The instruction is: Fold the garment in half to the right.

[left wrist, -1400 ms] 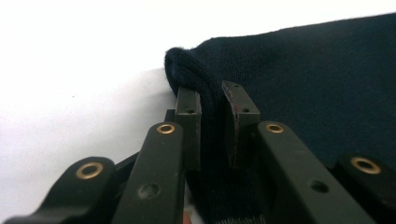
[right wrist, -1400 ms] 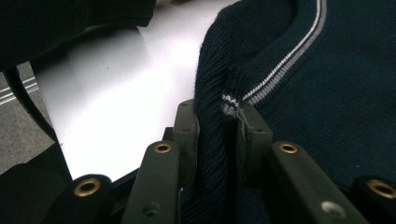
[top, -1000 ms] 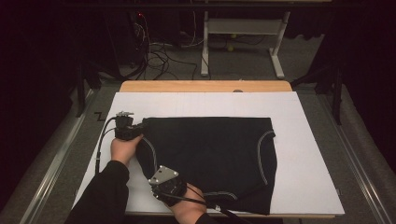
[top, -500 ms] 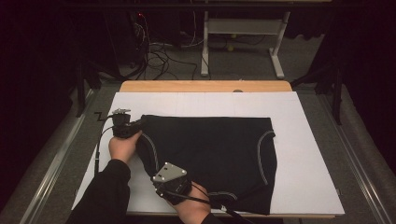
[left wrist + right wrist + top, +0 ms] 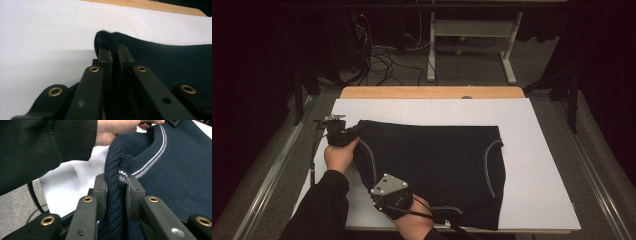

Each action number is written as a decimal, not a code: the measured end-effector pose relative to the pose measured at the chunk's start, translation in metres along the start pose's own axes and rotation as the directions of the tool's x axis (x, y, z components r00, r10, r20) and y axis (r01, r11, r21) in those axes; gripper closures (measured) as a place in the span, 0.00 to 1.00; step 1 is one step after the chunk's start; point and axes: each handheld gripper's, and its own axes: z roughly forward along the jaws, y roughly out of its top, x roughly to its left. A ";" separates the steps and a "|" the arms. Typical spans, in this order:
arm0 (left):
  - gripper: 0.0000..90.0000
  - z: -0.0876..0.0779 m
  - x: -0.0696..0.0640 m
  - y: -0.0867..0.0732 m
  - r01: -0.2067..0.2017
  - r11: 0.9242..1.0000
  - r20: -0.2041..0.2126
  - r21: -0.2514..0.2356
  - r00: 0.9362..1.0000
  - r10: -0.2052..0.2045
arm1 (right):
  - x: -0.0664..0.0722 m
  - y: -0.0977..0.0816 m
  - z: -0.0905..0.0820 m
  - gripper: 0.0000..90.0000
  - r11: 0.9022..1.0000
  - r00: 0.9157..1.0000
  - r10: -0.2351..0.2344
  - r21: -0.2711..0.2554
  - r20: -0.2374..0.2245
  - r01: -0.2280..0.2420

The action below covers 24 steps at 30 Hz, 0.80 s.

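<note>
Dark navy knitted sweater [image 5: 432, 172] with pale stripe trim lay spread flat on the white sheet-covered surface [image 5: 532, 150], its long axis running across the surface from left to right as the high view showed it. Both grips sat on its left-hand end, so the bulk of the fabric stretched away to the right of both hands. The left gripper [image 5: 354, 131] held the far left corner, and the right gripper [image 5: 379, 197] held the near left edge, closer to the person's side of the surface. Any fold or lift, I judged, would have to carry that end rightward over the body of the garment — both hands were about equally placed for it, the left one farther from the person.

In the left gripper view the left gripper [image 5: 113, 53] was clamped tight, its jaws having just finished closing, with a bunched tuft of the dark knit squeezed between the pads and bulging above them. The white surface lay beyond and to the left of it.

In the right gripper view the right gripper [image 5: 116, 187] was likewise clenched on the sweater — a thick ribbed roll of the knit, next to the striped edge and a small woven label, sat pinched between the two pads. The person's left hand [image 5: 115, 131] and dark sleeve [image 5: 45, 147] showed just beyond it.
</note>
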 end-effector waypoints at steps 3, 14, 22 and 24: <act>0.90 -0.004 0.005 0.001 0.005 1.000 -0.007 -0.004 1.000 -0.005 | 0.003 0.003 0.004 0.83 1.000 1.000 -0.005 -0.001 -0.009 0.005; 0.90 -0.024 0.024 0.003 0.004 1.000 -0.040 -0.028 0.999 -0.005 | 0.017 0.018 0.018 0.83 0.999 0.999 -0.033 -0.023 -0.043 0.032; 0.90 -0.039 0.038 0.003 0.003 0.999 -0.063 -0.044 0.998 -0.006 | 0.028 0.026 0.028 0.83 0.998 0.997 -0.042 -0.040 -0.069 0.040; 0.90 -0.043 0.044 0.002 0.007 0.999 -0.073 -0.037 0.997 -0.010 | 0.031 0.029 0.031 0.83 0.998 0.996 -0.046 -0.042 -0.075 0.043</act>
